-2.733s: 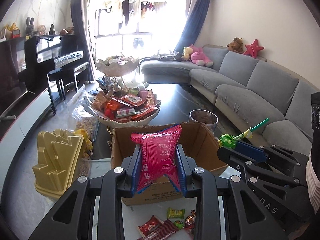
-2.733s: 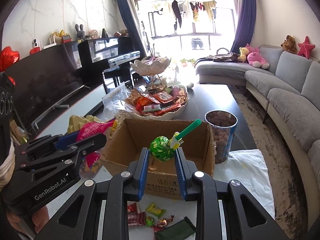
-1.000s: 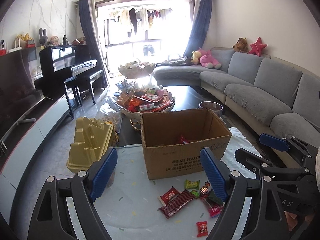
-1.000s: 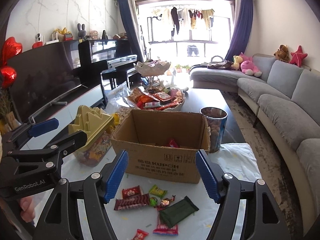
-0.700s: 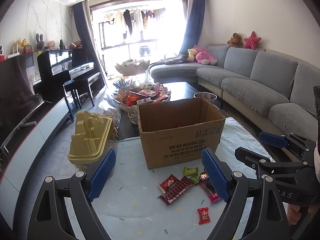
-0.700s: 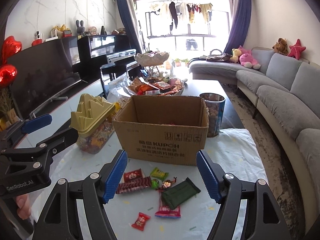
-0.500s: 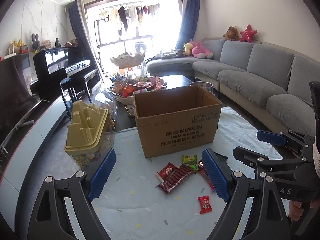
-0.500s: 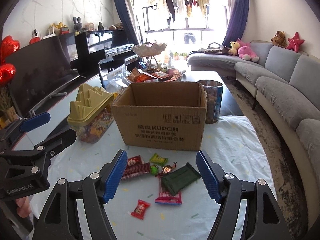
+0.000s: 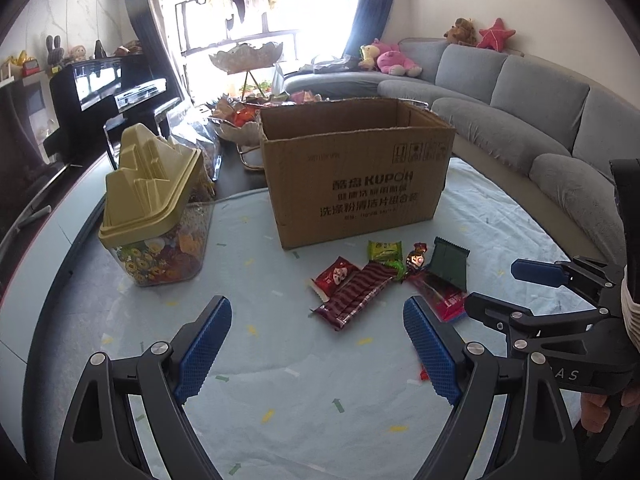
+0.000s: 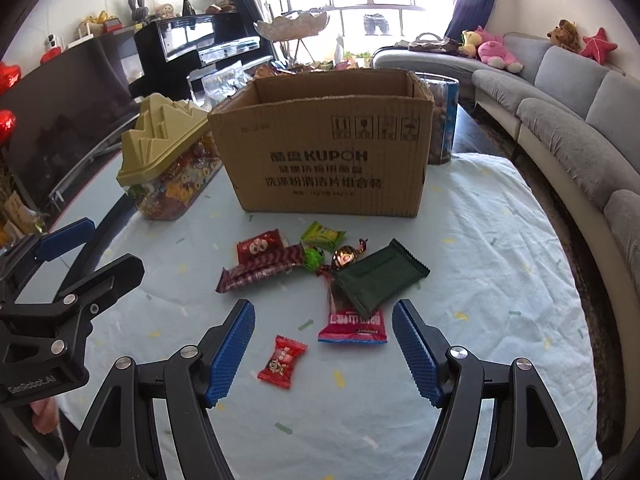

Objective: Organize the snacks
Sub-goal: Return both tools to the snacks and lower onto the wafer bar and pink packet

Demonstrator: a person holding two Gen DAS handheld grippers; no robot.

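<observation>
Left wrist view gives me the left hand-held gripper (image 9: 316, 344) low over the bench (image 9: 280, 400), its blue pads spread wide with nothing between them but bare pale-blue cloth. Ahead of it I see the open cardboard box (image 9: 356, 176) standing upright on the cloth, printed side toward me. To the left of the box sits a clear candy jar with a yellow stepped lid (image 9: 154, 208), apart from the box.

Between my grippers and the box lies the loose pile of snacks. I pick out a long dark-red striped bar (image 10: 260, 270), a small red packet (image 10: 258, 245) touching its upper edge, a green packet (image 10: 323, 235) just in front of the box, a round green candy (image 10: 314, 258), a shiny foil-wrapped candy (image 10: 347, 256), and a dark green flat pack (image 10: 378, 278) lying partly over a red-and-white pouch (image 10: 352, 322). A single small red candy (image 10: 282, 361) lies on its own, nearer to me than the rest.

In the right wrist view, the right hand-held gripper (image 10: 323, 346) also stands open and empty, pads apart above the cloth. The small red candy and the lower end of the pouch show in the gap between its fingers, but neither is touched. A tall tin (image 10: 442, 120) stands behind the box's right corner. The other gripper shows at the left edge of this view, with part of the person's hand under it.
</observation>
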